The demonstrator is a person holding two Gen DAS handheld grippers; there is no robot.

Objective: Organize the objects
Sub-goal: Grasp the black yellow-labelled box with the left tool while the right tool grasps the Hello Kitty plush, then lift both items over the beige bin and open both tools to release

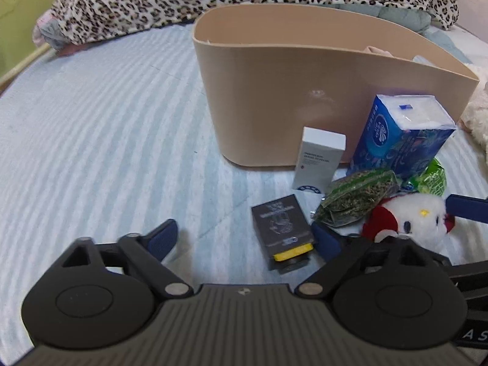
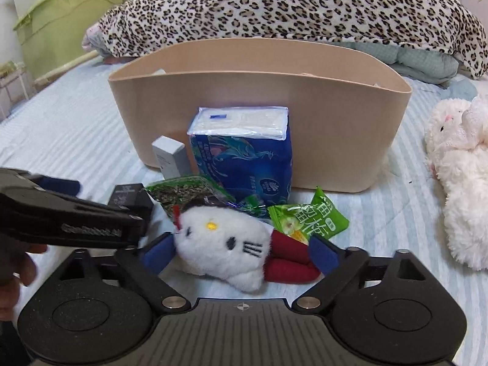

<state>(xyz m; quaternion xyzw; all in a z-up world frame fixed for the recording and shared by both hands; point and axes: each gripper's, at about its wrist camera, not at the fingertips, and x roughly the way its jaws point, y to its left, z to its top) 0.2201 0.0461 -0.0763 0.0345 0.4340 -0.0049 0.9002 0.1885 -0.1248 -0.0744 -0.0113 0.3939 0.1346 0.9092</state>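
Observation:
A beige bin (image 1: 289,91) (image 2: 259,91) stands on the bed. In front of it lie a blue tissue pack (image 1: 402,134) (image 2: 244,152), a white box (image 1: 320,158) (image 2: 169,155), a dark box (image 1: 282,228) (image 2: 128,196), a bag of dried greens (image 1: 357,196) (image 2: 186,192), a green snack packet (image 2: 308,218) (image 1: 430,177) and a white cat plush (image 2: 225,244) (image 1: 408,216). My left gripper (image 1: 247,241) is open, the dark box near its right finger. My right gripper (image 2: 241,251) is open, its fingers either side of the cat plush.
A leopard-print blanket (image 2: 289,3) lies behind the bin. A white fluffy plush (image 2: 460,167) lies at the right. A green storage box (image 2: 61,27) stands at the back left beside the bed. The striped sheet (image 1: 106,122) spreads to the left.

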